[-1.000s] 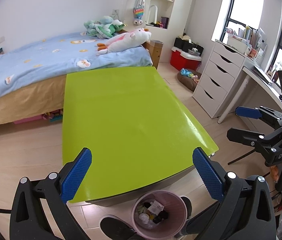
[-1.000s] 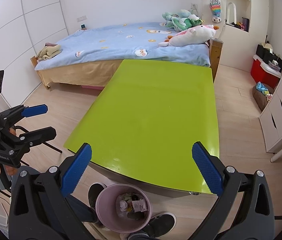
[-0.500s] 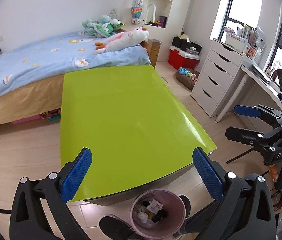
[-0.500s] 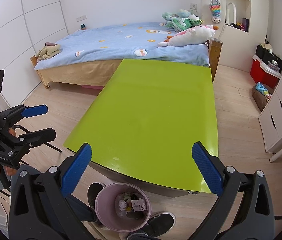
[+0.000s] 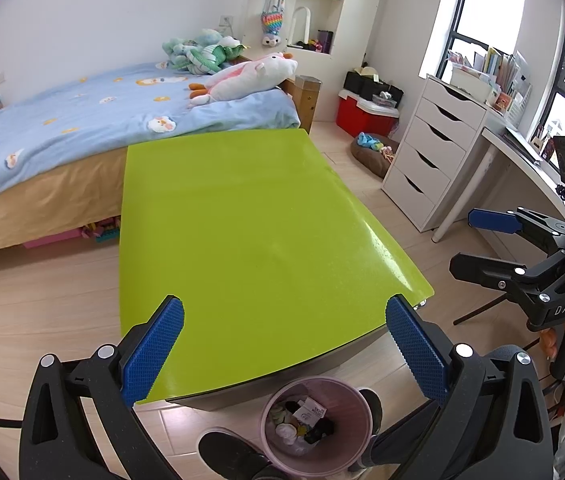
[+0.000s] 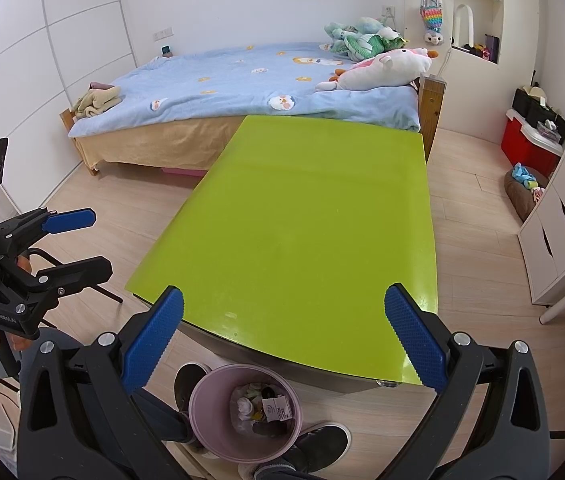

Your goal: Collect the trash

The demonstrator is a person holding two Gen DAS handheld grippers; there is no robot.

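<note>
A pink bin (image 5: 322, 466) (image 6: 210, 436) stands on the floor by the near edge of the green table (image 5: 242, 220) (image 6: 314, 220). Crumpled paper, a small carton and other trash (image 5: 302, 420) (image 6: 266, 404) lie inside it. My left gripper (image 5: 284, 308) (image 6: 100, 240) hangs open above the table's near edge, with nothing between its blue pads. My right gripper (image 6: 284, 296) (image 5: 464, 242) is open and empty too, held beside the left one at about the same height. No loose trash shows on the tabletop.
The person's dark shoes (image 5: 234, 454) (image 6: 314, 444) flank the bin. A bed with a blue cover (image 6: 242, 80) and plush toys lies behind the table. White drawers (image 5: 434, 160) and a desk stand on the right, with a red box (image 5: 362, 116) in the far corner.
Almost nothing: the left wrist view has drifted very slightly, and both grippers stay open and empty above the near table edge.
</note>
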